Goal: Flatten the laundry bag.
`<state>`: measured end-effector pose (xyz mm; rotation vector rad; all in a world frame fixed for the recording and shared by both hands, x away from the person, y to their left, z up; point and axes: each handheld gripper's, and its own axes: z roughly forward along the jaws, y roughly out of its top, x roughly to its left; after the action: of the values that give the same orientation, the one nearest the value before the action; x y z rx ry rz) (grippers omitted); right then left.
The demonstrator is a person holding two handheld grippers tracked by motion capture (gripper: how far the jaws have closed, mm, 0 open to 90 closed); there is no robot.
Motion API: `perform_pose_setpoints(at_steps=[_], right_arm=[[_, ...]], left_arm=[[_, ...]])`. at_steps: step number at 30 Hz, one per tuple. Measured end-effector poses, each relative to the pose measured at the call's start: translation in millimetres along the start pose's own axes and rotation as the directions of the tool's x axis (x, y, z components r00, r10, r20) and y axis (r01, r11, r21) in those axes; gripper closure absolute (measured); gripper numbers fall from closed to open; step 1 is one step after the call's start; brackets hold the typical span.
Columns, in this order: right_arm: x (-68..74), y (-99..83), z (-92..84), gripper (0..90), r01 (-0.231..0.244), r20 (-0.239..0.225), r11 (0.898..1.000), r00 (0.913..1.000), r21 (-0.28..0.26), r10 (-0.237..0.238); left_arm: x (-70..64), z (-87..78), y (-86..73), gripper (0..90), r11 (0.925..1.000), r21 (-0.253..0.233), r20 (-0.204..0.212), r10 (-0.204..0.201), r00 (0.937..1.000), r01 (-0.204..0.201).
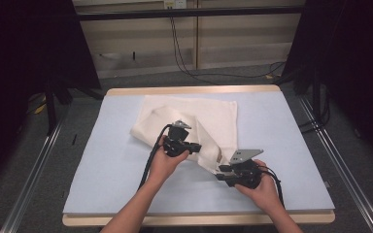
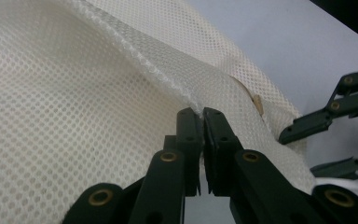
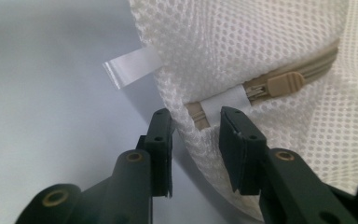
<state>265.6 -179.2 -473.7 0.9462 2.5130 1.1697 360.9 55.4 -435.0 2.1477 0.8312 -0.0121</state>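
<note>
A cream mesh bag [image 1: 189,124] lies on the pale blue bench [image 1: 102,160], spread toward the far middle with one flap pulled up and drawn toward the near right. The left tool [image 2: 202,116] is clamped on a raised fold of the mesh, its jaws pressed together with the fabric pinched at their tips. In the high view this left tool [image 1: 194,147] sits over the bag's middle. The right tool [image 3: 193,126] stands at the bag's near corner, jaws apart, the mesh edge and the zip end between them but not squeezed. A beige zip pull [image 3: 285,83] lies just beyond, next to a white tab [image 3: 130,65]. In the high view the right tool [image 1: 222,172] rests low by that corner.
</note>
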Motion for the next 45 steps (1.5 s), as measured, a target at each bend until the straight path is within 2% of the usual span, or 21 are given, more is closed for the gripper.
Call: perform_pose_setpoints(at_steps=[1, 4, 6, 9, 11, 14, 17, 18, 21, 23, 24, 25, 27, 32, 33, 34, 36, 39, 41, 42, 45], right_arm=[[0.0, 0.0, 0.0, 63.3, 0.0, 0.0, 1.0, 1.0, 0.0, 0.0], [-4.8, 1.0, -8.5, 59.5, -0.049, -0.024, 0.999, 0.9985, -0.011, 0.048], [-8.6, 2.5, -17.6, 57.9, -0.052, -0.05, 0.998, 0.9974, -0.019, 0.051], [-10.8, 3.5, -22.0, 58.3, -0.056, -0.047, 0.998, 0.9974, -0.027, 0.055], [-13.7, 4.0, -26.2, 58.3, -0.053, -0.092, 0.998, 0.9944, -0.024, 0.051], [-15.4, 3.0, -28.6, 54.6, -0.068, -0.111, 0.997, 0.9917, -0.028, 0.065], [-21.1, 1.1, -33.5, 55.9, -0.108, -0.08, 0.993, 0.9913, -0.046, 0.105], [-23.0, 0.5, -34.1, 57.0, -0.11, -0.072, 0.992, 0.9918, -0.056, 0.106], [-27.1, -0.8, -35.2, 65.1, -0.143, -0.016, 0.986, 0.9897, -0.08, 0.143], [-29.1, -1.0, -34.8, 73.6, -0.168, 0.03, 0.979, 0.9846, -0.113, 0.172], [-30.2, 0.0, -33.6, 78.3, -0.184, 0.068, 0.975, 0.9789, -0.123, 0.193], [-30.2, 0.0, -33.6, 78.3, -0.184, 0.068, 0.975, 0.9789, -0.123, 0.193], [-30.8, 3.9, -29.1, 83.6, -0.195, 0.13, 0.973, 0.9688, -0.127, 0.211], [-33.4, 10.9, -19.9, 86.1, -0.202, 0.149, 0.972, 0.9641, -0.123, 0.22], [-34.0, 12.5, -17.3, 86.1, -0.198, 0.149, 0.973, 0.9654, -0.116, 0.214], [-34.2, 15.6, -11.6, 86.1, -0.189, 0.168, 0.976, 0.9641, -0.109, 0.205], [-34.6, 17.4, -8.9, 86.0, -0.192, 0.171, 0.976, 0.9632, -0.105, 0.208], [-35.9, 23.0, -0.9, 85.5, -0.187, 0.163, 0.977, 0.9658, -0.102, 0.202], [-36.0, 26.6, 4.6, 84.4, -0.183, 0.151, 0.978, 0.9687, -0.105, 0.197], [-35.7, 28.5, 7.3, 84.3, -0.177, 0.14, 0.979, 0.9717, -0.102, 0.19], [-31.5, 33.0, 14.3, 84.9, -0.163, 0.121, 0.982, 0.9773, -0.09, 0.174]], left_arm=[[-0.6, -1.2, -2.6, 85.7, 1.0, -0.006, -0.002, -0.004, 1.0, 0.004], [-2.5, -3.7, -11.4, 85.6, 0.9999, -0.014, -0.012, -0.002, 0.9999, 0.002], [-3.9, -6.2, -16.3, 85.7, 0.9997, -0.026, -0.01, 0.0, 0.9999, 0.0], [-8.0, -7.8, -21.4, 85.7, 0.9995, -0.023, -0.016, 0.022, 0.9996, -0.023], [-7.3, -8.3, -25.2, 85.6, 0.9996, -0.025, -0.028, 0.011, 0.9995, -0.012], [-4.7, -8.4, -27.3, 85.6, 0.9997, -0.023, -0.037, 0.0, 0.9993, -0.001], [-6.5, -9.5, -30.5, 85.7, 0.9999, -0.017, -0.024, -0.002, 0.9997, 0.002], [-9.0, -10.4, -31.7, 85.7, 0.9998, -0.018, -0.029, 0.009, 0.9995, -0.01], [-14.0, -12.8, -36.2, 85.5, 0.9992, -0.033, -0.021, 0.022, 0.9995, -0.023], [-16.3, -14.6, -40.2, 85.2, 0.9991, -0.04, -0.02, 0.016, 0.9997, -0.017], [-17.3, -15.5, -41.5, 84.9, 0.9992, -0.036, -0.024, 0.019, 0.9995, -0.02], [-18.9, -15.3, -43.4, 84.9, 0.999, -0.036, -0.028, 0.026, 0.9993, -0.027], [-21.8, -15.6, -46.7, 84.5, 0.999, -0.026, -0.03, 0.036, 0.9989, -0.037], [-26.0, -18.6, -52.2, 84.6, 0.9986, -0.04, -0.022, 0.034, 0.9992, -0.035], [-26.2, -19.4, -53.3, 84.4, 0.9984, -0.046, -0.018, 0.03, 0.9994, -0.031], [-28.1, -20.1, -55.6, 83.9, 0.9979, -0.053, -0.018, 0.035, 0.9992, -0.035], [-29.0, -21.6, -56.3, 83.8, 0.9981, -0.045, -0.024, 0.042, 0.9989, -0.043], [-32.0, -21.7, -59.3, 83.0, 0.9977, -0.052, -0.028, 0.041, 0.9987, -0.043], [-33.0, -21.6, -60.9, 82.6, 0.9981, -0.038, -0.03, 0.048, 0.9984, -0.049], [-33.8, -20.3, -62.0, 82.6, 0.9977, -0.05, -0.03, 0.045, 0.9986, -0.046], [-34.4, -22.0, -63.2, 81.0, 0.998, -0.026, -0.035, 0.056, 0.9978, -0.057]])
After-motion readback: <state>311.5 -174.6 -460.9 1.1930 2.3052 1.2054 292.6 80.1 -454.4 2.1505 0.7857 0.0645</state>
